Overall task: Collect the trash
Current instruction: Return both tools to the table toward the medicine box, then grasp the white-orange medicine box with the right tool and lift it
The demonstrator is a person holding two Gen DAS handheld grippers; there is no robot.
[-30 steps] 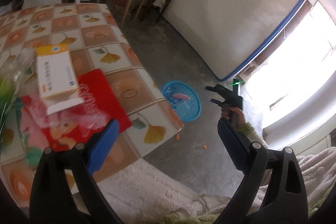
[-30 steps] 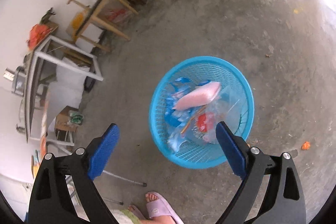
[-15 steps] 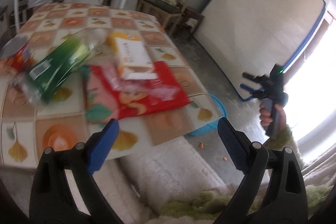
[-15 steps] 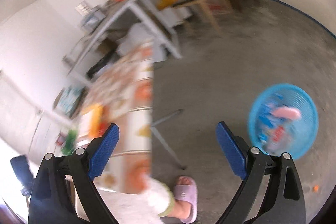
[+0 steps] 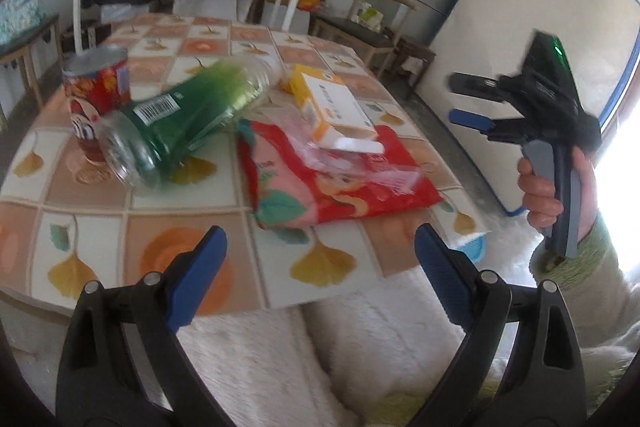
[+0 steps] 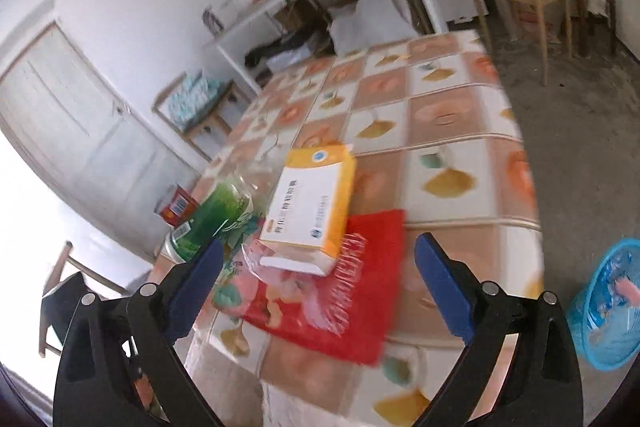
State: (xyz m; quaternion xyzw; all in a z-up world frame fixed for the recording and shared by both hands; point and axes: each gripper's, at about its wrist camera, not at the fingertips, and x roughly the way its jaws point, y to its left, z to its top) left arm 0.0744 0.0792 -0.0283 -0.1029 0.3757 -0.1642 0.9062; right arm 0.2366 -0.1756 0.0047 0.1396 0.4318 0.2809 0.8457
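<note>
On the table (image 5: pixel 208 195) lie the pieces of trash: a yellow and white box (image 5: pixel 332 107) rests on clear plastic wrap (image 5: pixel 360 163) atop a red bag (image 5: pixel 336 183). Just left of them a green bottle (image 5: pixel 180 123) lies on its side, touching a red can (image 5: pixel 98 87) that stands upright. The left gripper (image 5: pixel 320 263) hovers over the near table edge, its 2 fingers spread wide and empty. The right gripper (image 6: pixel 320 267), held in a hand (image 5: pixel 560 187), is also spread wide and empty, above the red bag. A blue basket (image 6: pixel 608 307) sits on the floor beside the table.
</note>
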